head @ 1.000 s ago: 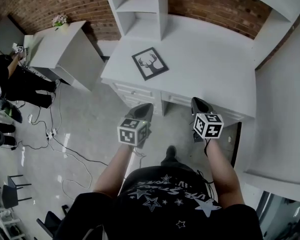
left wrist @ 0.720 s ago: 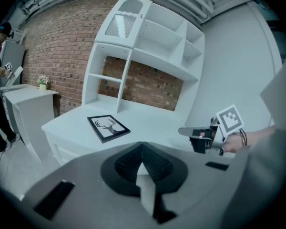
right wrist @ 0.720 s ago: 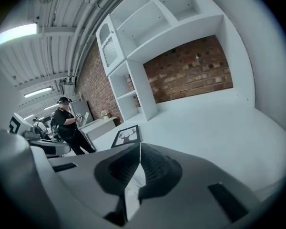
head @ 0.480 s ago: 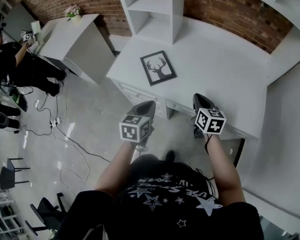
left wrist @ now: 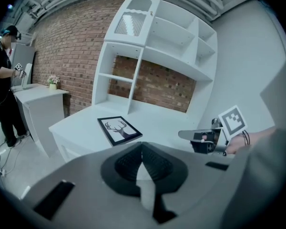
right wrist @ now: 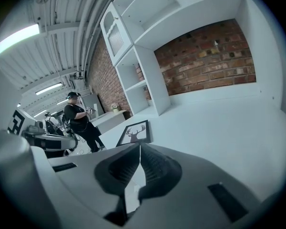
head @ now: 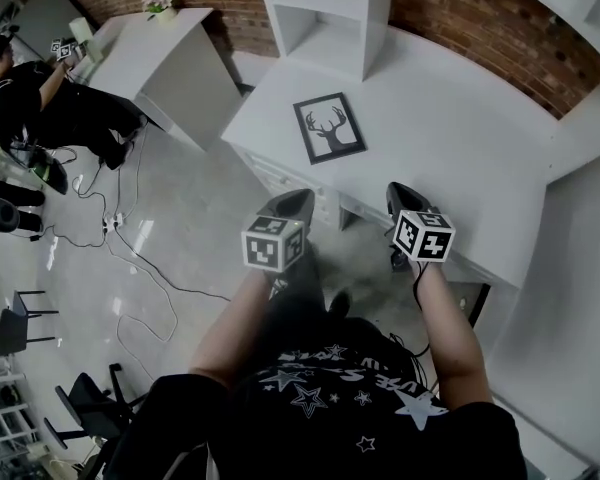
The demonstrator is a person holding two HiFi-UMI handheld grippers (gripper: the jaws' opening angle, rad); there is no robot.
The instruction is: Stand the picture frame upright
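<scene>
- The white shelf unit (head: 325, 13) at the back of the white desk (head: 450, 138) has open compartments; those in view show only white boards, with brick wall behind the upper ones.
- The drawers (head: 280, 175) in the desk front are shut, so their contents are hidden.
- On the side table (head: 170, 53) to the left stands a small pot (head: 160, 1) holding what look like pale pink flowers; it is too small to be sure.
- The picture frame (head: 330, 127) lies flat and face up on the desk, toward its left end, just in front of the shelf unit.
- It has a thin black border around a white picture of a dark stag's head with antlers.
- It is a portrait-shaped rectangle. Its long axis runs from the desk's front edge toward the shelf unit, turned a little off square to that edge.
- The antlers point away from the person, toward the shelf unit.
- The left gripper (head: 300, 198) has its jaws pressed together with nothing between them. It hangs over the floor just before the desk front, apart from the frame.
- The right gripper (head: 396, 190) also has its jaws pressed together on nothing. It sits above the desk's front edge, apart from the frame and to its right.
- Another person (head: 40, 98) stands by the side table.
</scene>
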